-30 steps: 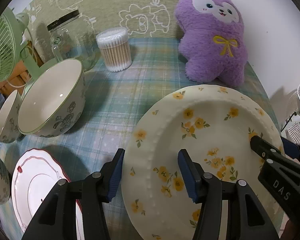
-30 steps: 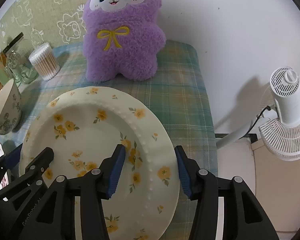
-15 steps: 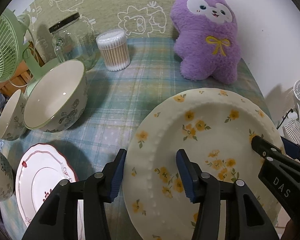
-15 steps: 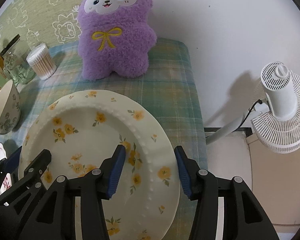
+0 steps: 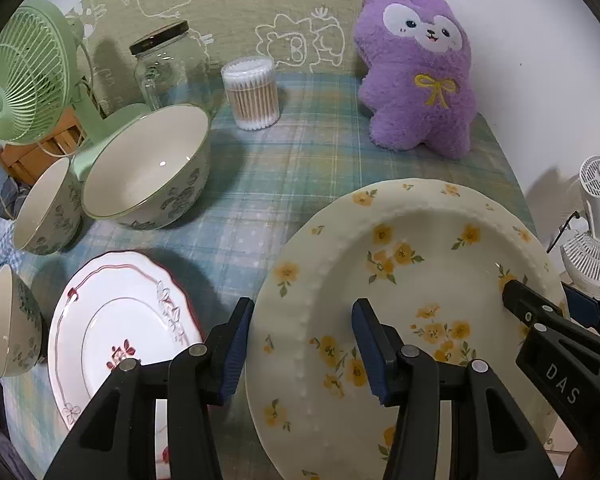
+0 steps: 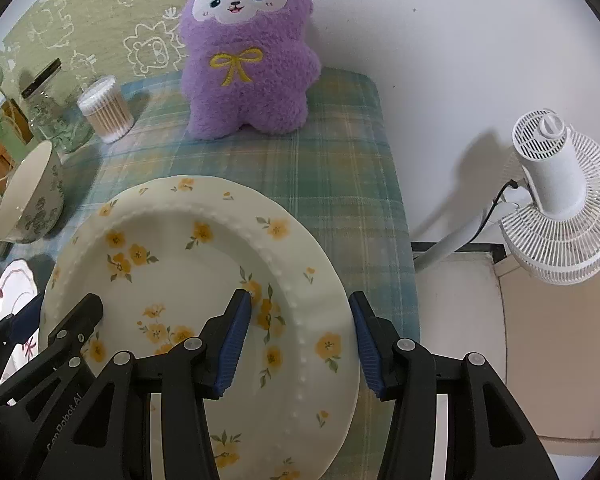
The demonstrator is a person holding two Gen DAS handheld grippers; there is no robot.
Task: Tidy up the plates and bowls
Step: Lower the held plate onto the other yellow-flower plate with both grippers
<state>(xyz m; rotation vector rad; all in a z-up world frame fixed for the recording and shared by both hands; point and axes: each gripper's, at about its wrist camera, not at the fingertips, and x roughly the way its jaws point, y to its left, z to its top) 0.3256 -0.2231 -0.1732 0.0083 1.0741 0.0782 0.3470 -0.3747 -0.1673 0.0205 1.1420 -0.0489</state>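
Both claws have drawn back and risen with the yellow-flowered plate (image 5: pixel 412 280), clear of the plush toy (image 5: pixel 418 72). Left claw (image 5: pixel 302 344) and right claw (image 6: pixel 300 334) straddle opposite rim edges, jaws wide; actual grip unclear. Keep it level, then lower squarely onto the red-trimmed plate (image 5: pixel 116 320) left on the worktop (image 5: pixel 308 152).

Cream plate (image 5: pixel 412 280), yellow flower print
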